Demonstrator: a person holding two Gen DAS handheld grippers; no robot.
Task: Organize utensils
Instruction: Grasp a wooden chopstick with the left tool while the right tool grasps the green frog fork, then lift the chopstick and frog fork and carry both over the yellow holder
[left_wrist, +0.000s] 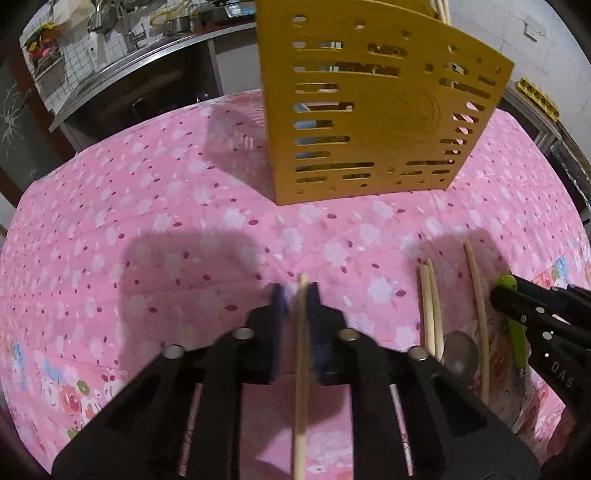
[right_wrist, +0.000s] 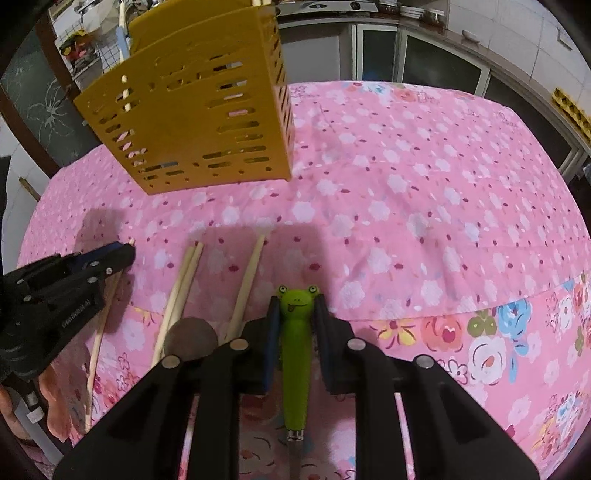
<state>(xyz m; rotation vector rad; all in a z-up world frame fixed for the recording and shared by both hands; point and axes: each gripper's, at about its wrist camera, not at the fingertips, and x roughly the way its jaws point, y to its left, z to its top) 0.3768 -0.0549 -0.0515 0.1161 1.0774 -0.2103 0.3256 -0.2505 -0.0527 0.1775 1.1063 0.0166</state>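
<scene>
Left gripper (left_wrist: 295, 295) pinches one chopstick (left_wrist: 301, 369); right gripper (right_wrist: 297, 306) clamps the frog-handled utensil (right_wrist: 295, 350). Thin stick may swivel or slip short of the far yellow holder (left_wrist: 369, 122)

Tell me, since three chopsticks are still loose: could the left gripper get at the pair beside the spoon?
Probably not now: the left gripper is shut on a chopstick. The pair lies uncovered just to its right.

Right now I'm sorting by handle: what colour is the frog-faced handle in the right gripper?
Bright green frog-faced handle, clearest in the right wrist view.
</scene>
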